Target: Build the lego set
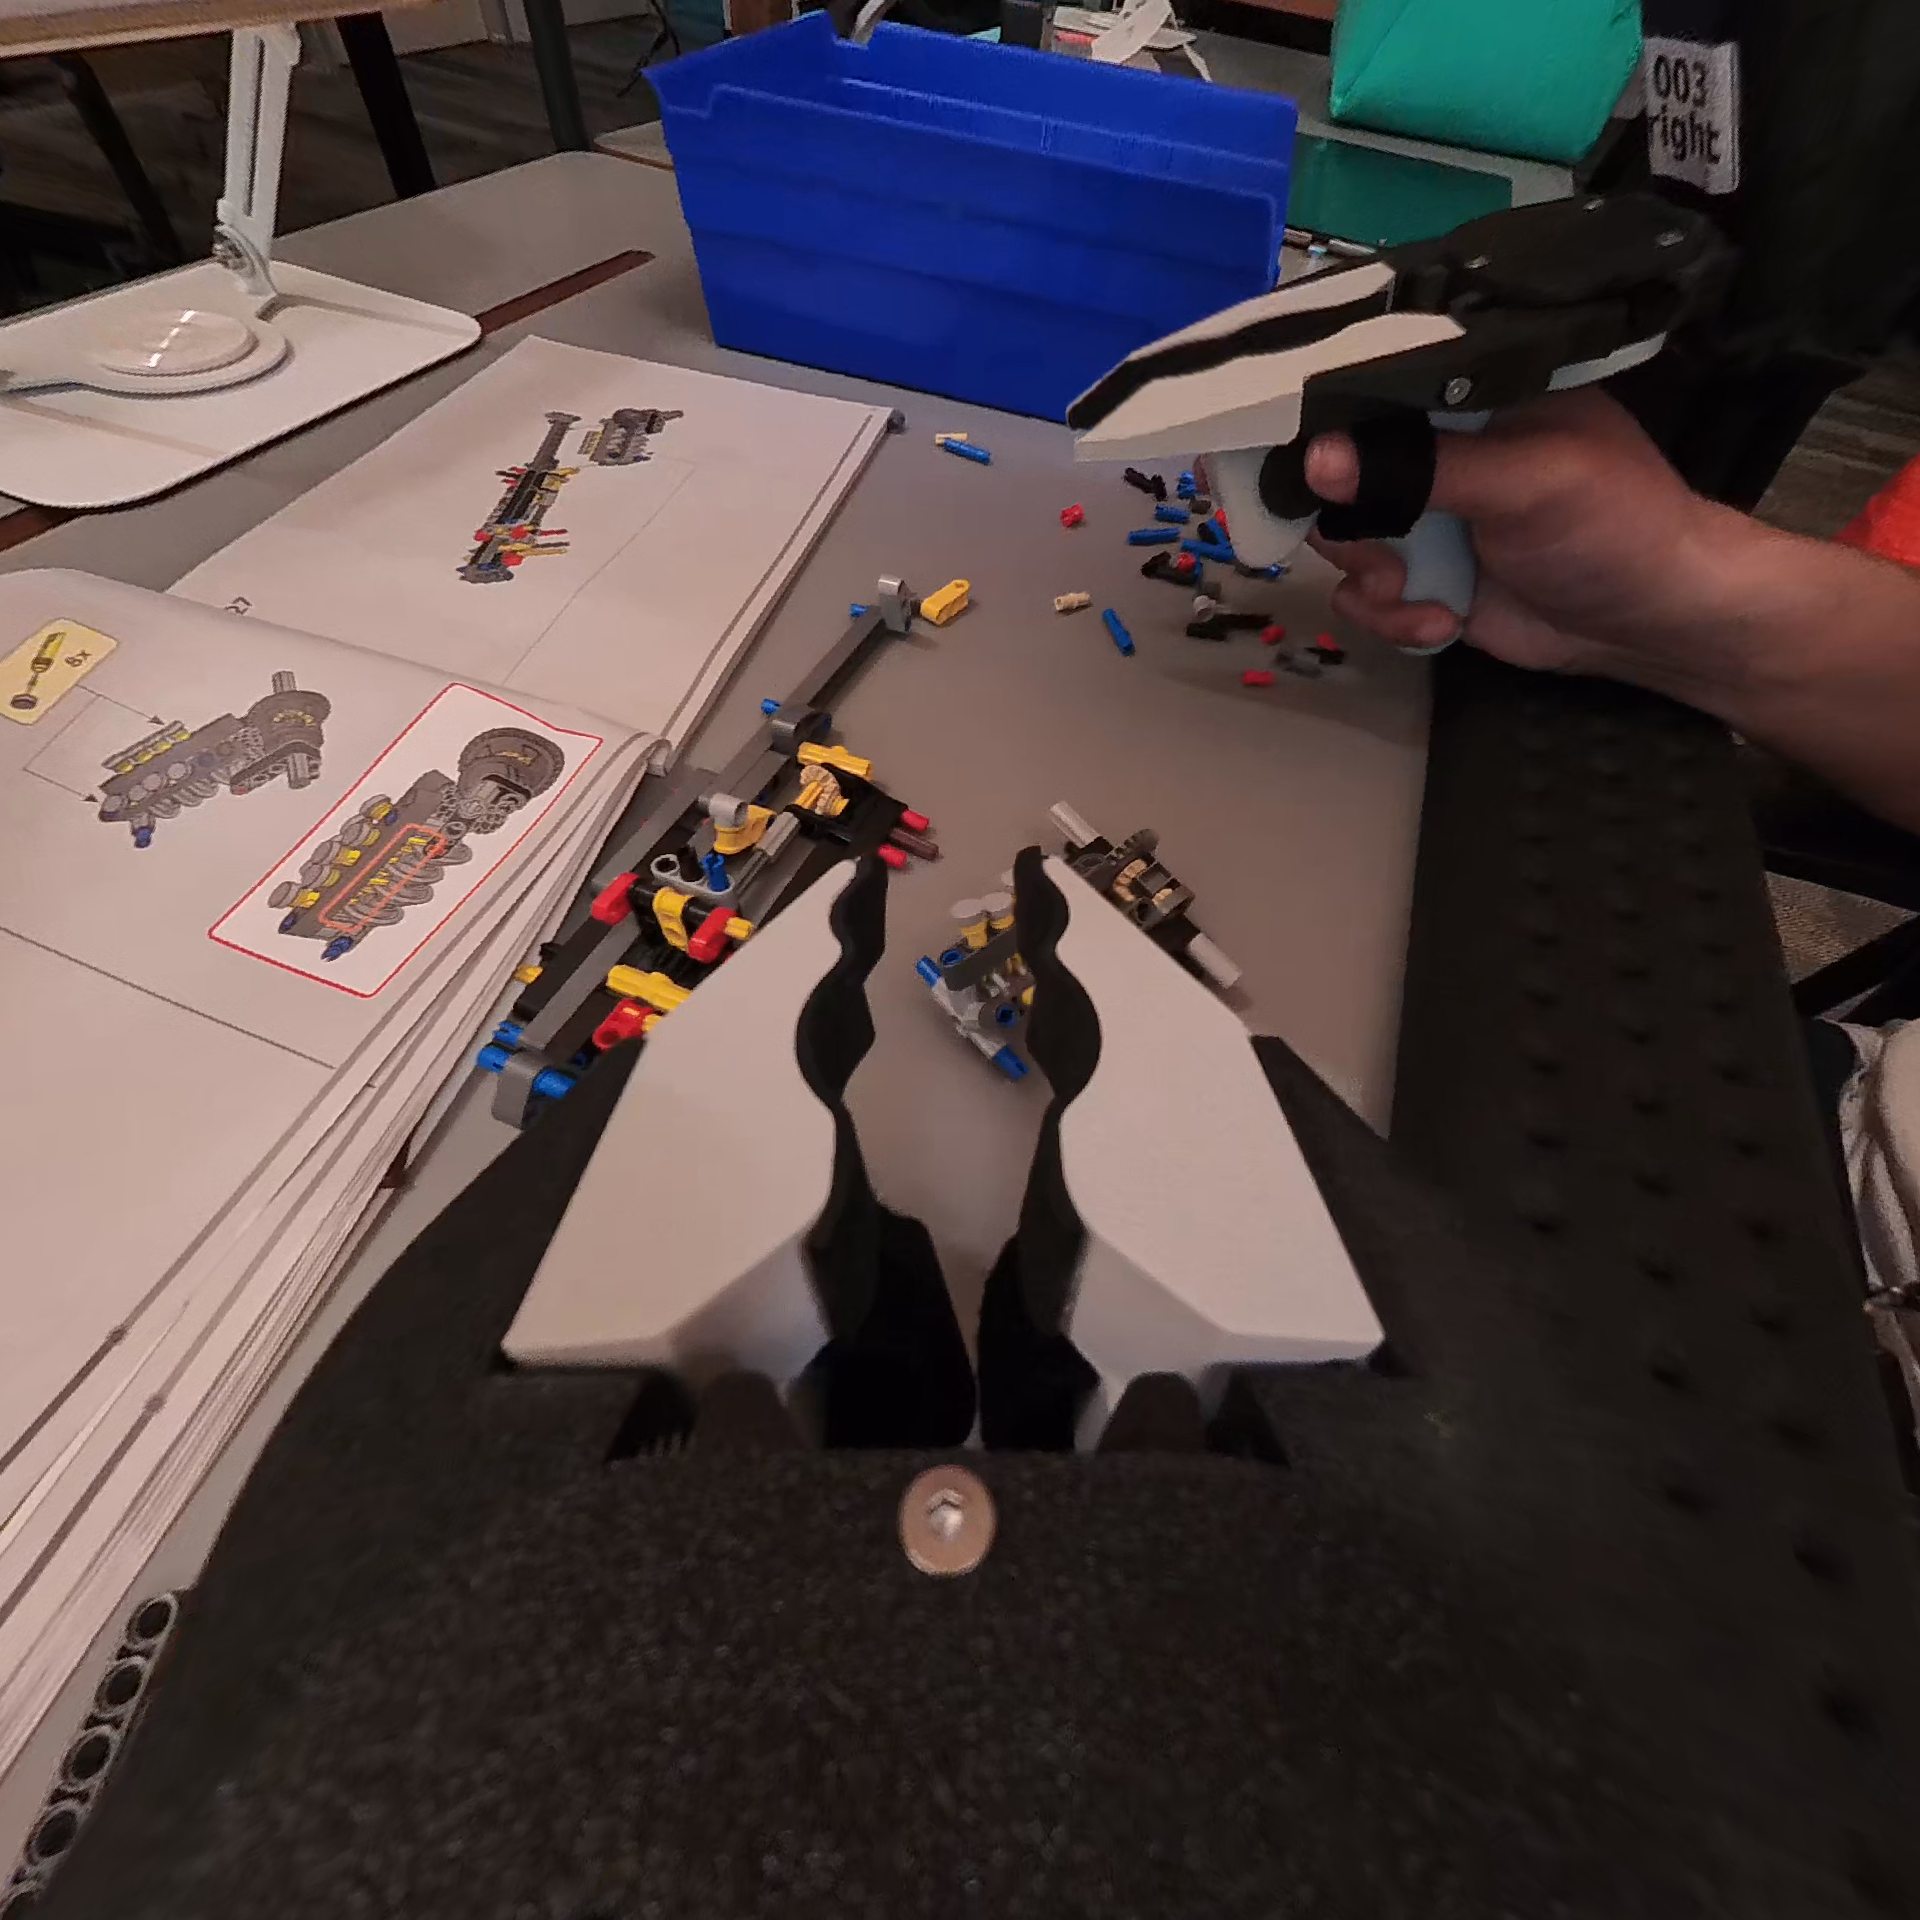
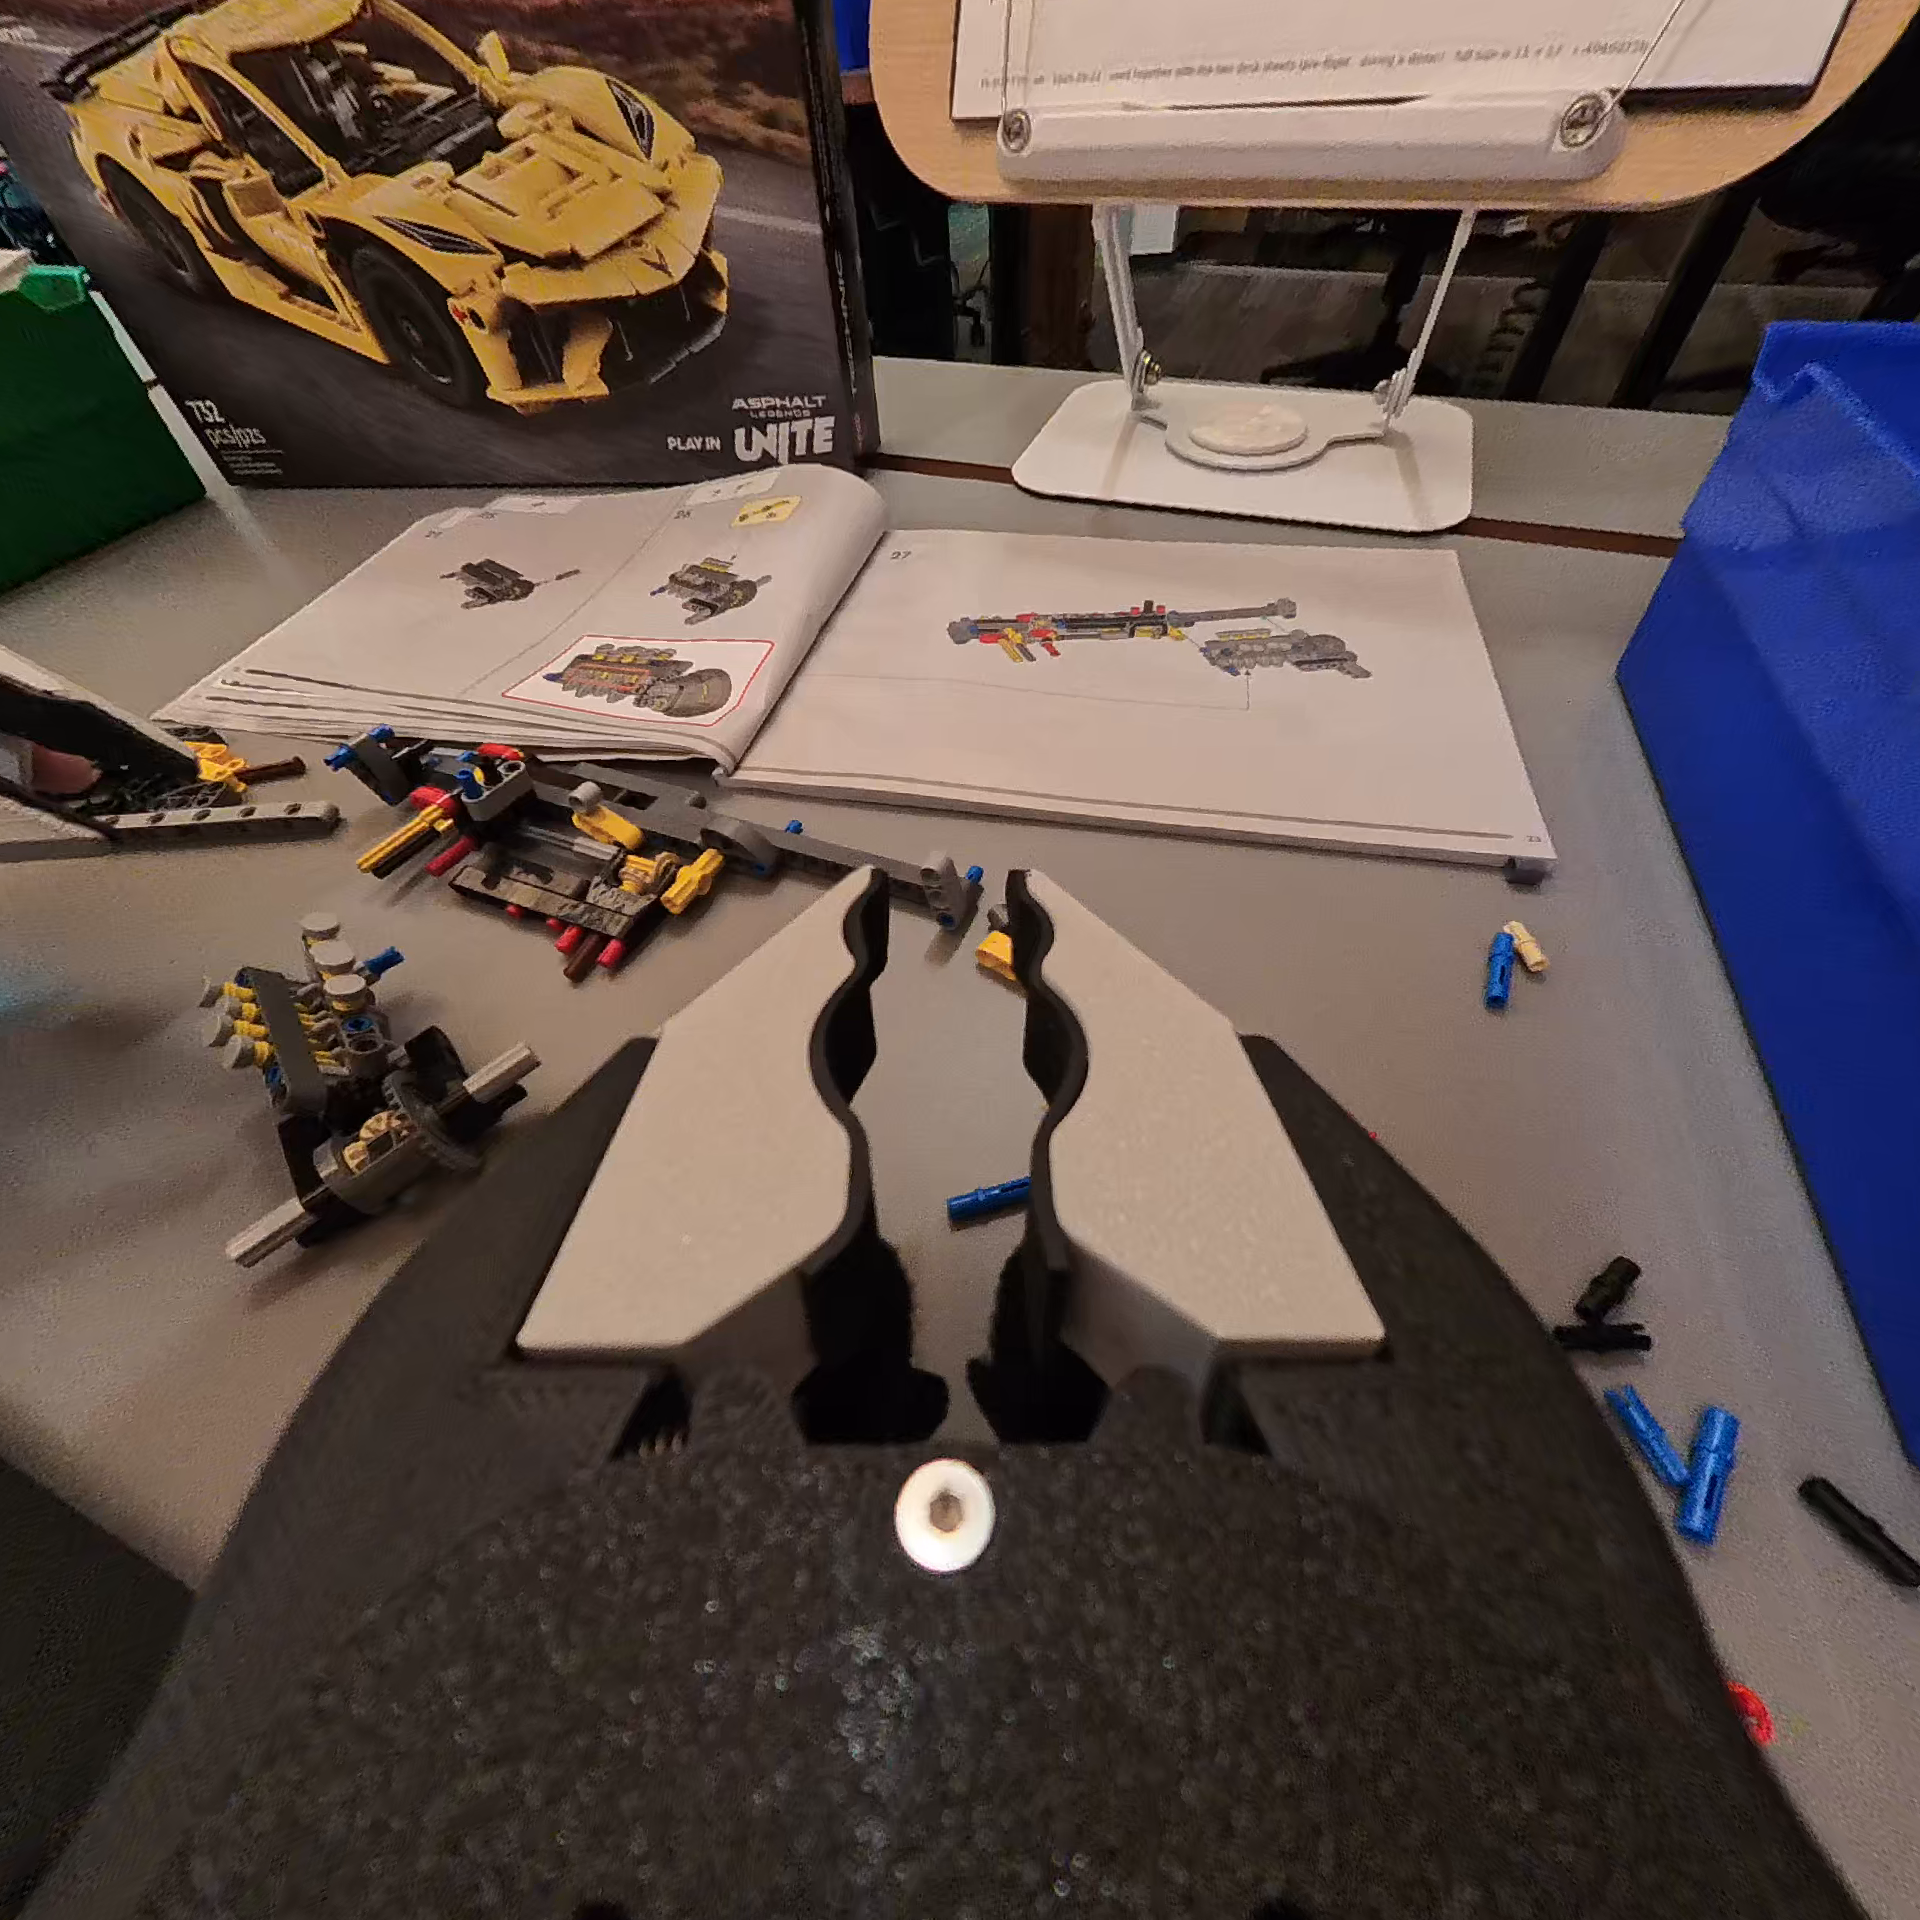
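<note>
I hold both tools empty over the surface: left tool (image 1: pixel 951 868) narrowly parted above the engine block (image 1: pixel 987 966), right tool (image 2: pixel 945 883) narrowly parted near the long chassis (image 2: pixel 623 831), which lies beside the open manual (image 2: pixel 1091 665) for reference.

Right gripper (image 2: pixel 945 904) jaws parted, empty, above grey table (image 2: pixel 1299 1039).

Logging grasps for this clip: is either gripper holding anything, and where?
Nothing is held: left gripper and right gripper are both open and empty.
</note>
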{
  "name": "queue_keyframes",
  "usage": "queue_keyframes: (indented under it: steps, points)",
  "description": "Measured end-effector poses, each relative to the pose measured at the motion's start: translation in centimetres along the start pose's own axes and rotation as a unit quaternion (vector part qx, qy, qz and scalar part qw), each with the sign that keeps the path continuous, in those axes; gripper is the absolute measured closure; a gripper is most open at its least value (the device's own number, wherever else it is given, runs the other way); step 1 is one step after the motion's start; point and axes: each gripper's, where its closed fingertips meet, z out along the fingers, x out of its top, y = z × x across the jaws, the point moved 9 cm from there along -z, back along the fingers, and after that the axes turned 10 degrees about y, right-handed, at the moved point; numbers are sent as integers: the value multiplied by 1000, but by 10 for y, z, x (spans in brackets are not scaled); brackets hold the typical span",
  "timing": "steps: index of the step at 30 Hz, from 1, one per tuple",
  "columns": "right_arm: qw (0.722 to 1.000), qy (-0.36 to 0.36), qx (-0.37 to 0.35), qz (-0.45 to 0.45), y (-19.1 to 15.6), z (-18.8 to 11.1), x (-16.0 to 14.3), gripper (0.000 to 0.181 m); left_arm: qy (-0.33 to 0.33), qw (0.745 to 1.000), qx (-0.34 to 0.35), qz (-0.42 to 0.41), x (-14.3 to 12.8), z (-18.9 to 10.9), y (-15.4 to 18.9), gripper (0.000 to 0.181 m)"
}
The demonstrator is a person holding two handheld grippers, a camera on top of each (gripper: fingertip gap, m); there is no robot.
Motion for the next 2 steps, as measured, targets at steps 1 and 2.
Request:
queue_keyframes:
  steps: [1, 2]
  points:
    - [1000, 2, 0, -5, -1, 0, 0, 160, 3, 1000, -2, -2, 0, 1, 1, 157]
    - [1000, 5, 1, -9, -2, 0, 1, 160, 5, 1000, -6, -4, 0, 2, 2, 157]
